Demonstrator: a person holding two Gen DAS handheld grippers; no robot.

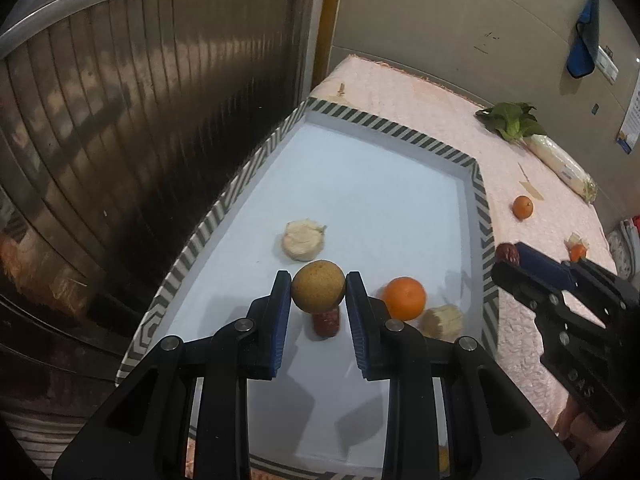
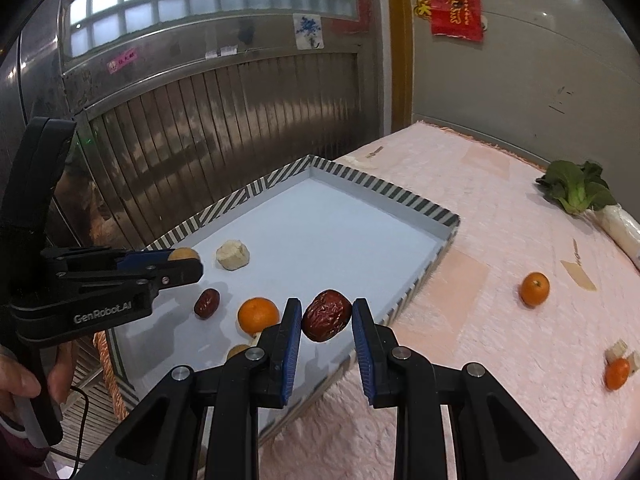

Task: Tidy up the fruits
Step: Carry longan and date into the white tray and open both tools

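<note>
My left gripper [image 1: 318,286] is shut on a round tan fruit [image 1: 318,286] and holds it above the white tray [image 1: 394,126] with the striped rim. In the tray lie an orange [image 1: 404,298], a red date [image 1: 326,322] under the tan fruit, and two pale chunks [image 1: 303,240]. My right gripper [image 2: 326,316] is shut on a red date [image 2: 326,315] over the tray's right rim [image 2: 416,284]; it also shows in the left wrist view [image 1: 508,254]. The left gripper shows in the right wrist view [image 2: 182,258].
On the pink cloth right of the tray lie a small orange [image 2: 535,289], another orange beside a pale piece [image 2: 617,373], and a leafy green with a white wrapped stalk [image 2: 578,190]. A metal shutter door [image 2: 224,120] stands behind the tray.
</note>
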